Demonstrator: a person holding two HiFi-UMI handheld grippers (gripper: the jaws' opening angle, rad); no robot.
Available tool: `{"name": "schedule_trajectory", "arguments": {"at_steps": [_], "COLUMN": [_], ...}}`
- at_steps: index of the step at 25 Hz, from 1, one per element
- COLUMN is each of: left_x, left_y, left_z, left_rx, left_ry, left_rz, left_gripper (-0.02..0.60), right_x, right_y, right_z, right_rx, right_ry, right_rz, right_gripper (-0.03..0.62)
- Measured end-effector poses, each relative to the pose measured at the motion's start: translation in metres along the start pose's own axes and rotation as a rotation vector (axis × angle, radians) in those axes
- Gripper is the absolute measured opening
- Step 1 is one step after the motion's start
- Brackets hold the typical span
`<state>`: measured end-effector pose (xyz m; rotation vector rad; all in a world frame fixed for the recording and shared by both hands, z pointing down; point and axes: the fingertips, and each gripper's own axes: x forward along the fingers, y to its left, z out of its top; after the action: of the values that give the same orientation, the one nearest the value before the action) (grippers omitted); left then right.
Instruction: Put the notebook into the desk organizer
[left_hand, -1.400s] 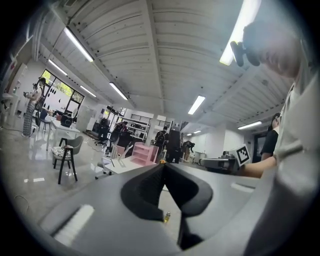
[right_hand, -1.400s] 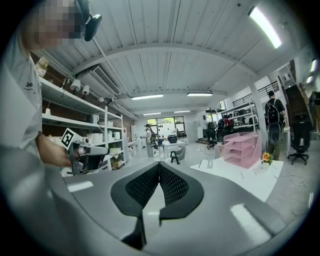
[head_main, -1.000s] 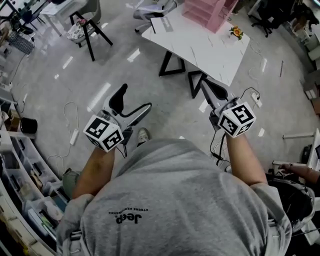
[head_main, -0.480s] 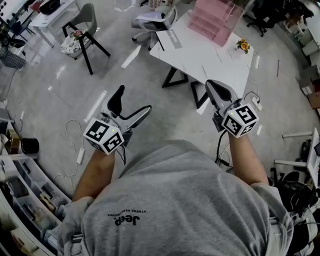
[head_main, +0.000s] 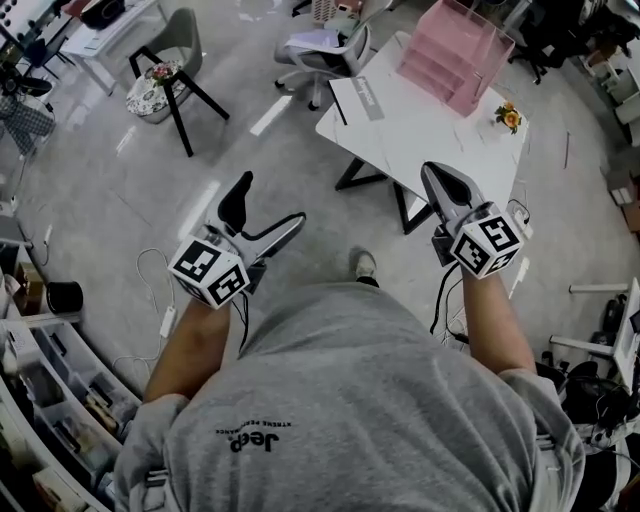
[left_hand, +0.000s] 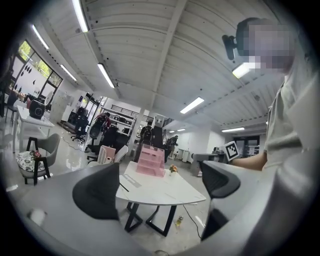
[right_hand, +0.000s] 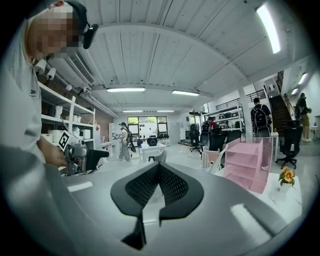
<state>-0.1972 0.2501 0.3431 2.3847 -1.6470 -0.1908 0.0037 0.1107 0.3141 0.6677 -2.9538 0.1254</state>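
The pink desk organizer stands at the far end of a white table, ahead of me and to the right. A flat white notebook lies on the table's near left corner, showing as a grey band beside a dark edge. My left gripper hangs over the floor left of the table, open and empty. My right gripper is shut on nothing, just short of the table's near edge. The left gripper view frames the organizer and the notebook between its wide pads. The right gripper view has the organizer to the right of its closed jaws.
A small orange flower stands on the table near the organizer. An office chair stands behind the table, a black-legged chair to the left. Storage shelves line the left edge, and cables lie on the floor. A bottle stands under the table.
The table and organizer have come closer and shifted right in the head view as I step toward them. Both grippers keep their pose, the left open, the right shut.
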Motion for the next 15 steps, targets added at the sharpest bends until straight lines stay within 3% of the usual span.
{"name": "schedule_trajectory", "arguments": {"at_steps": [9,15], "left_x": [0.103,0.208], "left_y": [0.052,0.104], "left_z": [-0.004,-0.001], "left_rx": [-0.016,-0.062], "left_ry": [0.008,0.007], "left_rz": [0.107,0.184], "left_gripper": [0.548,0.548], "right_x": [0.078,0.168], "right_y": [-0.118,-0.202], "right_z": [-0.009,-0.011], "right_rx": [0.028,0.021], "right_ry": [0.004,0.041], "right_rz": [0.097,0.251], "right_gripper": [0.003,0.003]}}
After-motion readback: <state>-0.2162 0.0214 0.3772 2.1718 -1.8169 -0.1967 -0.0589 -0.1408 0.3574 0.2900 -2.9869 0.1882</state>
